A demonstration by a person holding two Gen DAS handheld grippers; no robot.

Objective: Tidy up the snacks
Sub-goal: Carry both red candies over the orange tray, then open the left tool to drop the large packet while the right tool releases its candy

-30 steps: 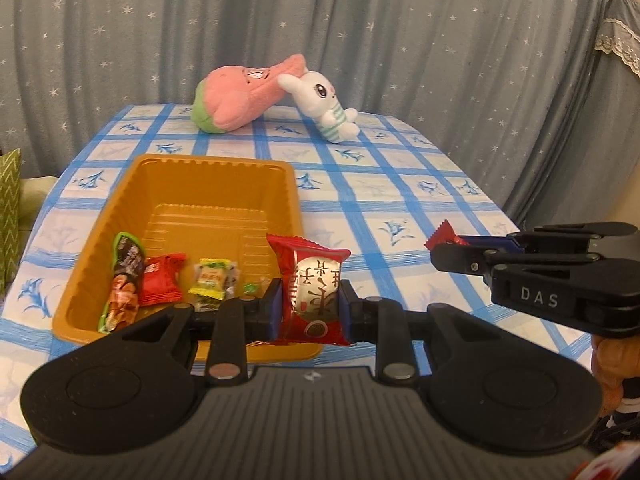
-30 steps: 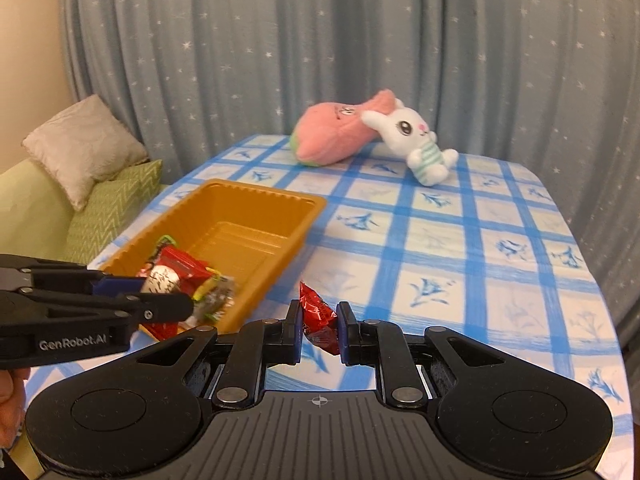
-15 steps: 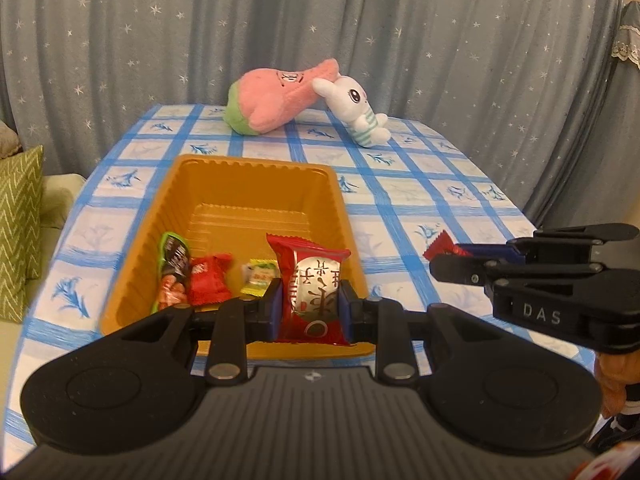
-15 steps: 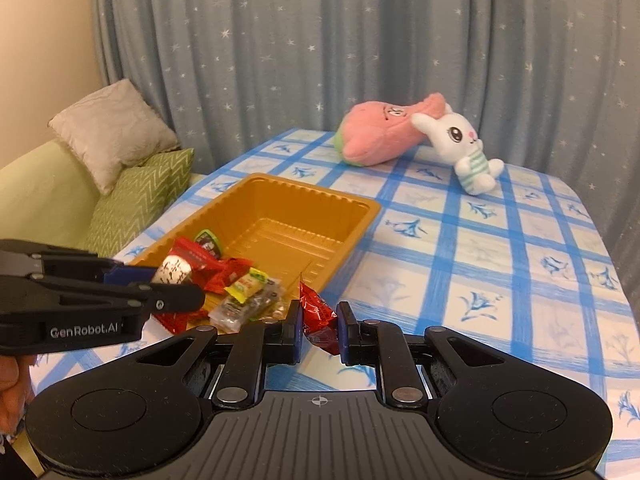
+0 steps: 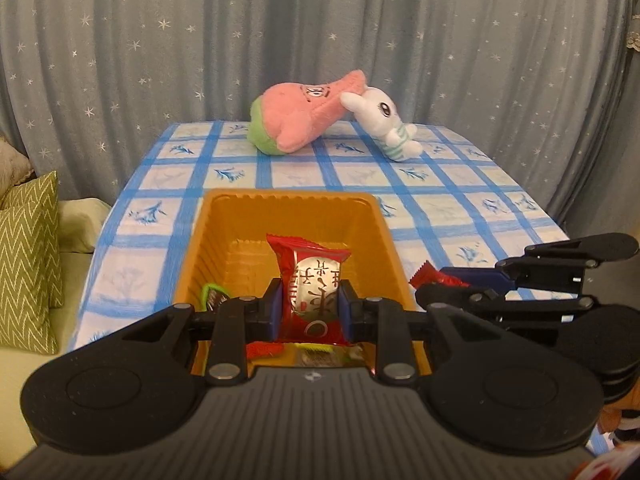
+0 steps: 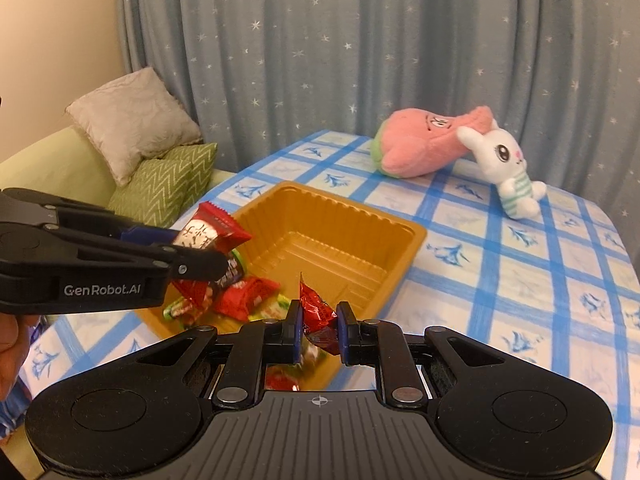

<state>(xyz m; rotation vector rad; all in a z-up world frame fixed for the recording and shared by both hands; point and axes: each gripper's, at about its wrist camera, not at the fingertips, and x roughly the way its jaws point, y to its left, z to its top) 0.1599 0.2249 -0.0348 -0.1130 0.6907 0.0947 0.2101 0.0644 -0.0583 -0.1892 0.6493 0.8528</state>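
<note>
A: What has the left tool point(image 5: 308, 312) got?

B: Its fingers are clamped on a large red foil snack packet with a white round label point(image 5: 310, 288), held upright above the near end of the orange plastic tray point(image 5: 288, 204).

A: And the right tool point(image 6: 319, 330)?

B: Closed on a small crinkled red candy wrapper point(image 6: 316, 312), over the tray's near right corner.

A: What lies inside the tray?

B: Several loose snacks at its near end: a flat red packet point(image 6: 244, 298), a green-edged dark bar point(image 5: 212, 298) and some yellow-green sweets point(image 6: 276, 308). The far half shows bare ribbed plastic.

A: Beyond the tray?

B: On the blue-checked cloth of the counter point(image 6: 520, 264), well behind the tray, a pink plush toy point(image 5: 304, 114) touches a white plush rabbit point(image 5: 384, 122).
</note>
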